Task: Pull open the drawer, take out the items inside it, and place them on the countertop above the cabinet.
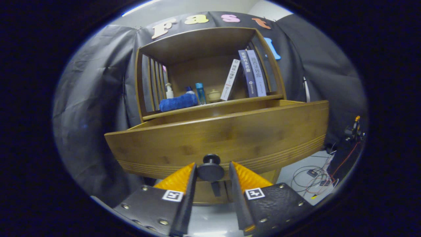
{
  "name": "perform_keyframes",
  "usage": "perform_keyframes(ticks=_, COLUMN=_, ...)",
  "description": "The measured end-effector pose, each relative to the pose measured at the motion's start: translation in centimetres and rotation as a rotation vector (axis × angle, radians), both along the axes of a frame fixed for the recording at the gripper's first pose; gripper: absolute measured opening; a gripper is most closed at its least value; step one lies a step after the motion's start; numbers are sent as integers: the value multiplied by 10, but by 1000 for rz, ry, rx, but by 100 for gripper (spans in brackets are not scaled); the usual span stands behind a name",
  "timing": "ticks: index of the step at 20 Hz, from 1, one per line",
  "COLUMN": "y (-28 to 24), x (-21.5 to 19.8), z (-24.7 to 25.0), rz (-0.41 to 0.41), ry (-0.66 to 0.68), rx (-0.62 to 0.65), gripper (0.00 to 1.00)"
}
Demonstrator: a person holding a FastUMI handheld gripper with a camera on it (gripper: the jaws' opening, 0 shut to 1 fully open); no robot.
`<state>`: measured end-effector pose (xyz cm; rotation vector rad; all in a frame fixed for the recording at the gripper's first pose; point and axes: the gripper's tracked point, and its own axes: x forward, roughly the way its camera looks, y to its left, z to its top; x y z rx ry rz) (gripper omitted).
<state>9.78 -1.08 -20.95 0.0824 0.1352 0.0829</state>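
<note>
The cabinet (210, 65) stands against the far wall, its open shelf holding books (251, 72) on the right and a blue towel (177, 102), small bottles (200, 93) and a little jar (214, 95) on the left. Below it the drawer (223, 135) juts out toward the camera, already pulled well open; its contents sit hidden behind the tall front panel. The dark round knob (210, 169) lies between the fingers of the gripper (212, 172), which is set narrow around it, apparently for pulling; whether both fingers press it I cannot tell.
</note>
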Motion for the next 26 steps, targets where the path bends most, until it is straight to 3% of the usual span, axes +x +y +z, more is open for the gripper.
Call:
perform_keyframes(ticks=6, y=-9, x=-13, z=27, rz=-55, ry=9, rx=-7, gripper=89)
perform_keyframes(ticks=10, y=-9, x=0, z=68, rz=-38, ry=-12, rx=10, gripper=98)
perform_keyframes(ticks=16, y=-16, x=45, z=131, rz=-62, ry=-21, rx=-22, gripper=98)
perform_keyframes(ticks=19, y=1, x=74, z=143, rz=-25, ry=3, rx=-47, gripper=98)
perform_keyframes(ticks=23, y=15, x=120, z=122, rz=-12, ry=112, rx=-107, gripper=98)
perform_keyframes(ticks=26, y=24, x=152, z=91, rz=-10, ry=296, rx=-106, gripper=98)
